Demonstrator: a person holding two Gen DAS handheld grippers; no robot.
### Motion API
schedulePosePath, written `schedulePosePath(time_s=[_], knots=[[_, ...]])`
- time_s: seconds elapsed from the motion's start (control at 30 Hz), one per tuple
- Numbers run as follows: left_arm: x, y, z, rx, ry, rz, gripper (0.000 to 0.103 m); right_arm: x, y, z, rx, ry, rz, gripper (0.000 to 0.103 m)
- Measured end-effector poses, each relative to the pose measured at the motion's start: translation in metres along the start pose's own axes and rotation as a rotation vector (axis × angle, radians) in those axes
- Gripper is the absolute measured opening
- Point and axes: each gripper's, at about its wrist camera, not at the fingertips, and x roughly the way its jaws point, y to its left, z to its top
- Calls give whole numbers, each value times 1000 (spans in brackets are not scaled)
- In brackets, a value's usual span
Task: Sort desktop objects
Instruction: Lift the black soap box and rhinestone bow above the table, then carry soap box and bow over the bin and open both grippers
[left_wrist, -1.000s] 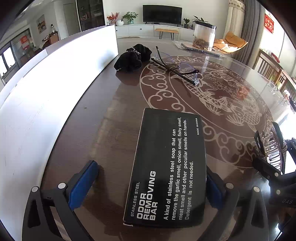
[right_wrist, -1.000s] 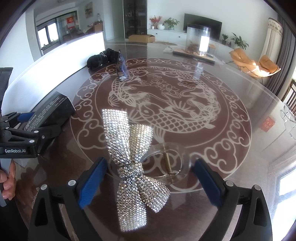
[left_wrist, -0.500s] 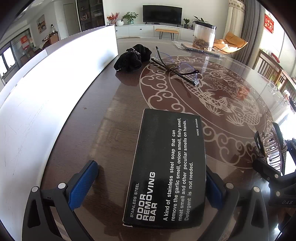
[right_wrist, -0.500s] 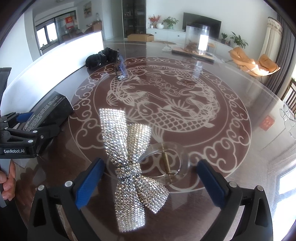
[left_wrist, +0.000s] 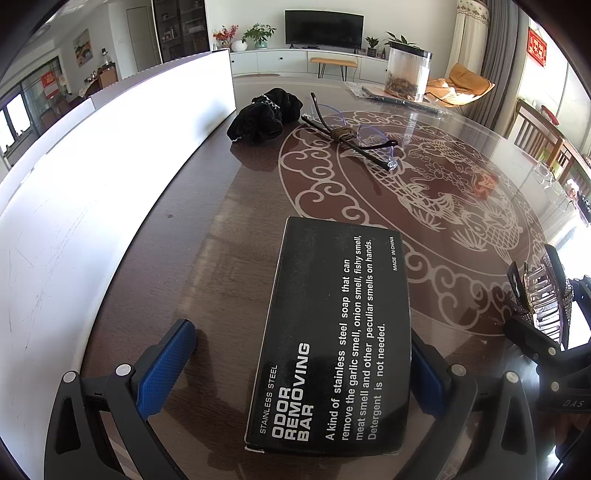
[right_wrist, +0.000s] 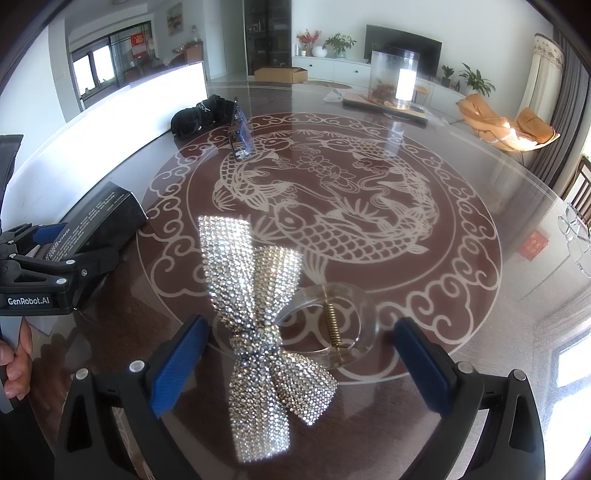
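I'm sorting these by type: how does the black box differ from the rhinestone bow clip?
The black box is a matte, flat-sided carton printed with white text; the rhinestone bow clip is glittery and irregular, with a clear ring and a brass spring. The box lies flat between the left gripper fingers; the clip lies between those of the right gripper. Both rest on the glass table, ungripped.

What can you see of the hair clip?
The hair clip is a clear plastic claw topped with a rhinestone-covered silver bow, with a brass-coloured spring at its hinge. It lies on the glass table, bow up, between the right gripper's open blue pads; neither pad touches it. The left wrist view shows its clear teeth.
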Motion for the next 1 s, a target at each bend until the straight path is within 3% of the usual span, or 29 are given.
schedulePosePath(time_s=[0.57,0.6,0.63,0.67,0.7,0.83,0.93,1.0], knots=[[-2,-8,-2,43,9,-27,103,0,-1,1,4,5,25,103],[-3,-10,-2,52,4,-31,99,0,-2,2,9,3,37,102],[-6,-13,-3,64,-10,-39,92,-2,-3,1,19,-5,42,92],[-10,-16,-3,80,-30,-49,64,-6,-4,1,25,-21,36,79],[-14,-20,-4,98,-42,-47,58,-10,-3,0,17,-28,31,51],[-27,-26,-6,128,-98,-65,57,-25,-3,0,47,2,52,52],[-50,-19,-9,102,-171,-103,58,-49,3,-2,38,-45,71,52],[-63,-11,-10,66,-201,-134,57,-54,5,-3,24,-30,63,52]])
